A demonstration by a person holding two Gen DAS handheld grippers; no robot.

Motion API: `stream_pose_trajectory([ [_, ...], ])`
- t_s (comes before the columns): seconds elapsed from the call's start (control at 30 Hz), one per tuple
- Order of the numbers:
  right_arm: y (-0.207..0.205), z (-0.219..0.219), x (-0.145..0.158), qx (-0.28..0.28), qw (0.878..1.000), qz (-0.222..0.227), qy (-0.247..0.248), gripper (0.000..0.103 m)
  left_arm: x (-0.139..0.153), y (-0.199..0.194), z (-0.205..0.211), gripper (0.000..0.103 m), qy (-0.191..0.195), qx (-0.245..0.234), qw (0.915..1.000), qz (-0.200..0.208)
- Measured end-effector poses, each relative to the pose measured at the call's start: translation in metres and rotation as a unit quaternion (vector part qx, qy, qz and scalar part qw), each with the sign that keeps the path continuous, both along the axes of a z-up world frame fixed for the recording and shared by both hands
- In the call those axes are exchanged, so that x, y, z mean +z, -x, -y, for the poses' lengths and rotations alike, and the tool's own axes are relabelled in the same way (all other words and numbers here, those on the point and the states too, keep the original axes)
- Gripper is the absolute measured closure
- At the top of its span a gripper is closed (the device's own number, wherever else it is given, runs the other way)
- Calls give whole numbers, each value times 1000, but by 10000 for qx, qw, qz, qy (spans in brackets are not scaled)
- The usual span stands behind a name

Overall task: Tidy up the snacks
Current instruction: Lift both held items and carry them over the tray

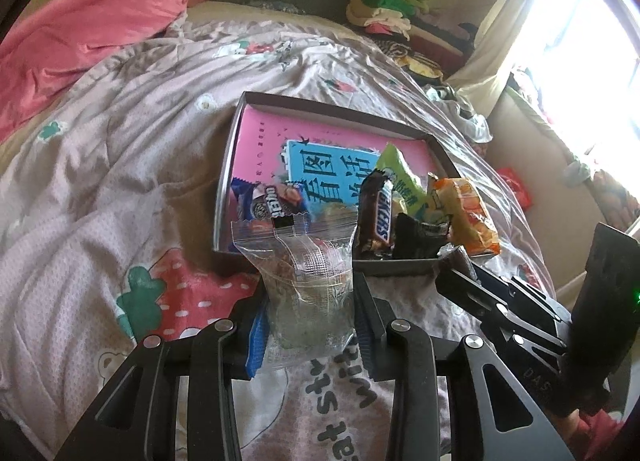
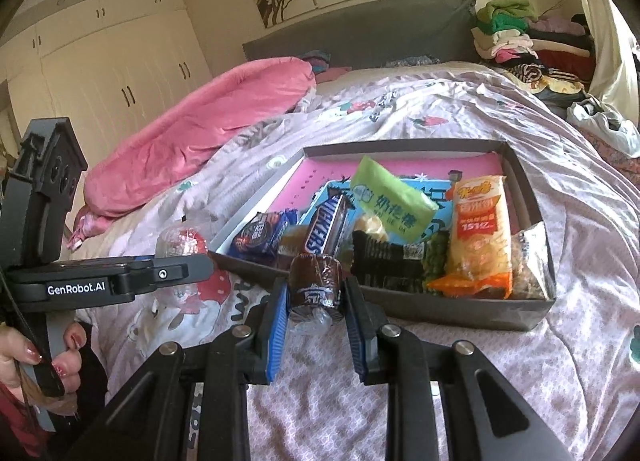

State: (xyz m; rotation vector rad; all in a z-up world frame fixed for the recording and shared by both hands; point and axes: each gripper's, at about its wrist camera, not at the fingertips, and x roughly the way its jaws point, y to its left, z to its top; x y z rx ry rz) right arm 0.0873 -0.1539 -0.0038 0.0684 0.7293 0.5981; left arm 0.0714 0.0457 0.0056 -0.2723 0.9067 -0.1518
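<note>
Both tools loaded, both hovering above bed (image 2: 520,361), box (image 2: 460,307) straight ahead. Left tool (image 1: 310,301) clamped on clear snack packet (image 1: 308,281), packet's long axis along fingers, top leaning over box's near wall. Right tool (image 2: 316,297) clenched on brown wrapped cake (image 2: 316,281), just short of near wall. Right looks nearer free slot beside Snickers bar (image 2: 326,229). Drop calls for short forward reach.
</note>
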Motion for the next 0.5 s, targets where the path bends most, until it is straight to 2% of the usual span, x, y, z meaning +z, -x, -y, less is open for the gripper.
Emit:
stream_pose_trajectory([
  [0.5,-7,10,6,-61,9997,80,-210,75,6,-15,12,65,-75,-42,9999,69],
])
